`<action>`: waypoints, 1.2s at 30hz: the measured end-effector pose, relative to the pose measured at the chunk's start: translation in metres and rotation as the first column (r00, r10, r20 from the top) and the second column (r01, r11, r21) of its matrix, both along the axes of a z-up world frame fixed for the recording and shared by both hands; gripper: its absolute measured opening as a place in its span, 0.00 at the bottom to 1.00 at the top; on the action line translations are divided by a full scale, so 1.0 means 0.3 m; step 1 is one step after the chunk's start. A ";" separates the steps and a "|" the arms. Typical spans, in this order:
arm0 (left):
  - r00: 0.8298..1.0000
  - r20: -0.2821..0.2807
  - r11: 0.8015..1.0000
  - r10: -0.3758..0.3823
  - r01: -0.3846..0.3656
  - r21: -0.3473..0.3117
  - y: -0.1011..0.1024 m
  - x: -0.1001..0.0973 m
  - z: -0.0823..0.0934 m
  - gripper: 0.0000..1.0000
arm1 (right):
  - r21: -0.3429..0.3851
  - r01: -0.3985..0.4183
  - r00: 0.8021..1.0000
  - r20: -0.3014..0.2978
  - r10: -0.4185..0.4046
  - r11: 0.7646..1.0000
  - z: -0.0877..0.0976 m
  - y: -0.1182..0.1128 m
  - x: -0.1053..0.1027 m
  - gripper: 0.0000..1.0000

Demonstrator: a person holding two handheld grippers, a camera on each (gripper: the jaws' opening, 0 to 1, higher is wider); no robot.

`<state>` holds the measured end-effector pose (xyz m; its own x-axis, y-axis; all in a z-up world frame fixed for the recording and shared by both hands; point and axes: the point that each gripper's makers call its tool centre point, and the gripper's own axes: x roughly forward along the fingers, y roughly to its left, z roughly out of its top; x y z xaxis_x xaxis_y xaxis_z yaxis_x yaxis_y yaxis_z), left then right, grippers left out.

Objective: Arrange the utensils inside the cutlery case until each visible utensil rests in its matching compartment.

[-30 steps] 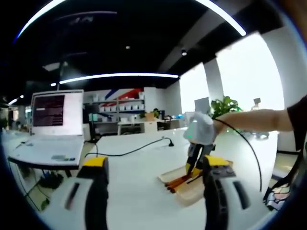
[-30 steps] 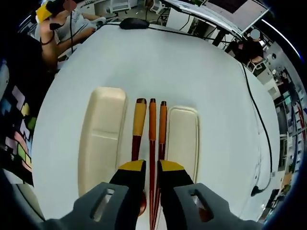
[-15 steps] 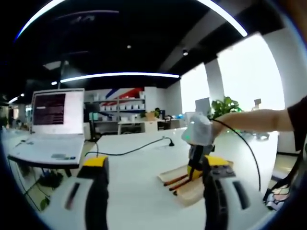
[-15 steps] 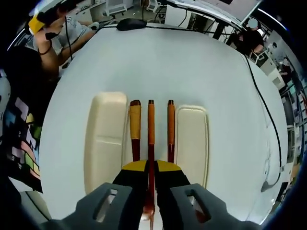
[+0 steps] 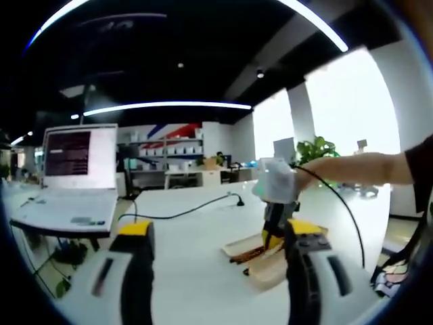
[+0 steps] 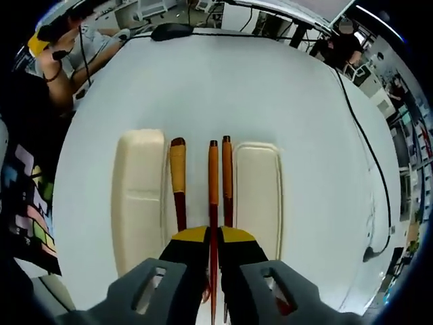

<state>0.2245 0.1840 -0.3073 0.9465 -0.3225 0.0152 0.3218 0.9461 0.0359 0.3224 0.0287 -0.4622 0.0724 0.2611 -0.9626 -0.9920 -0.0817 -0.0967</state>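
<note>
One white table (image 6: 230, 88) carries the cream cutlery case (image 6: 139, 196) at its centre. Three orange-handled utensils lie there: a spoon (image 6: 178, 179) at nine o'clock, chopsticks beside it. The right gripper (image 6: 212, 238) pinches the middle chopstick (image 6: 213, 176). The left gripper (image 5: 215, 233) stands wide apart, empty.

White table (image 5: 196, 230) spreading across the office, ceiling light strips (image 5: 169, 106) glowing overhead, bright window (image 5: 352, 108) shining at right (potted plant (image 5: 316, 149) sitting beside it), shelves (image 5: 166, 157) standing at centre.
</note>
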 end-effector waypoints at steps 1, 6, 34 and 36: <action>1.000 0.000 1.000 0.000 0.000 0.001 0.001 -0.001 0.001 0.83 | 0.002 -0.001 1.000 0.001 0.001 1.000 0.019 0.004 -0.003 0.03; 1.000 0.003 1.000 0.007 -0.007 -0.005 0.012 -0.001 0.005 0.83 | 0.019 -0.003 1.000 -0.001 0.003 1.000 0.091 0.034 -0.033 0.03; 1.000 -0.005 1.000 0.007 -0.007 0.015 -0.008 0.010 -0.008 0.82 | 0.042 -0.021 0.997 -0.076 0.024 0.999 0.029 -0.033 -0.218 0.03; 1.000 -0.013 1.000 0.008 -0.008 0.015 -0.009 0.011 -0.016 0.82 | 0.052 0.003 0.993 -0.119 0.003 0.999 0.012 -0.029 -0.232 0.03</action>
<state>0.2278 0.1812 -0.3121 0.9490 -0.3152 -0.0023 0.3149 0.9480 0.0460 0.2528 0.0198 -0.4587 -0.0422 0.3108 -0.9495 -0.9967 -0.0797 0.0182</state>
